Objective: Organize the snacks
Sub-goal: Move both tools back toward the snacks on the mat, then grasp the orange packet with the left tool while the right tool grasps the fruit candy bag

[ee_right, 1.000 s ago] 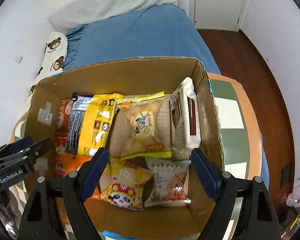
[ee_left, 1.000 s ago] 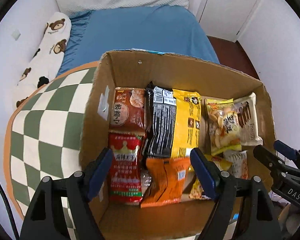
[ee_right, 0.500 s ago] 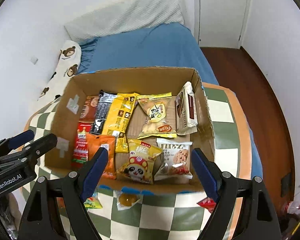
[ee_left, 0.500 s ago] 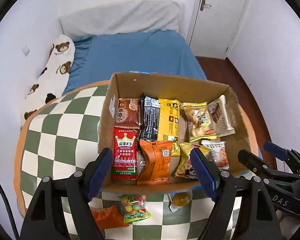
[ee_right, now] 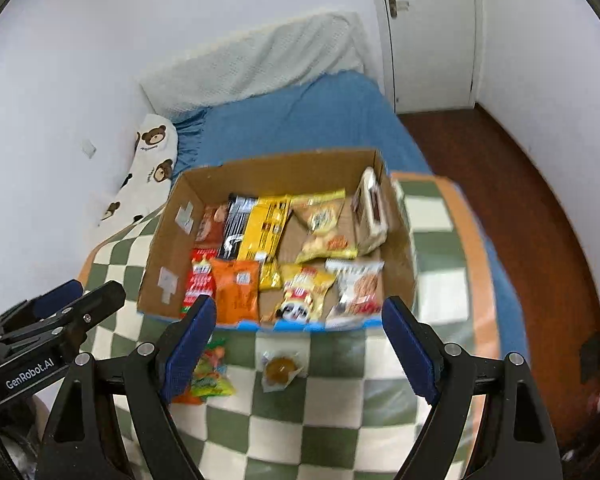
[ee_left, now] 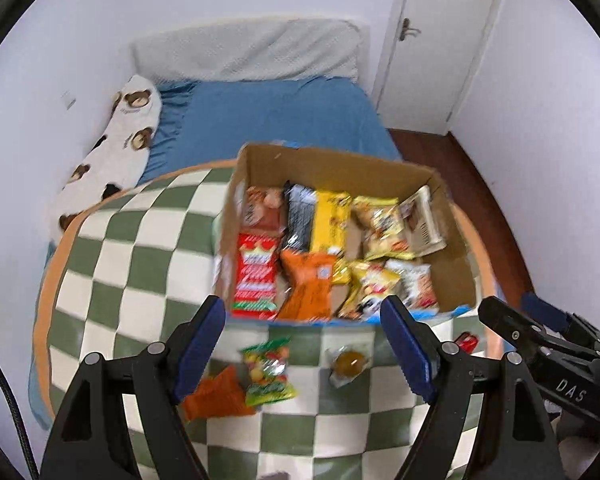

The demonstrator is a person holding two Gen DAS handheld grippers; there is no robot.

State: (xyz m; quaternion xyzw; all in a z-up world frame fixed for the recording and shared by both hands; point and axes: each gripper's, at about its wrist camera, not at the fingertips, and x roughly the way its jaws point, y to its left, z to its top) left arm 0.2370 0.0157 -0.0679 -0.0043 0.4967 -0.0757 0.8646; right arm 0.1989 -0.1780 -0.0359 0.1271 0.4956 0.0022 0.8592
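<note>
Left wrist view, blurred. Left gripper open, nothing between the blue pads. At 7 o'clock from the gap's middle, an orange packet just beside the left finger, long axis running 8 to 2. Next, a green candy bag between the fingers, touching neither, long axis near 11 to 5. At 4 o'clock, a clear pack with something amber inside, close to the right finger. At 12, past the fingertips, the box full of snacks, long side 9 to 3, most packets lengthwise 12 to 6. At 3 o'clock by the cloth's edge, a small red packet.

Right wrist view: right gripper open and empty. Candy bag partly hidden behind the left finger; clear pack between the fingers, apart from both. Box at 12.
</note>
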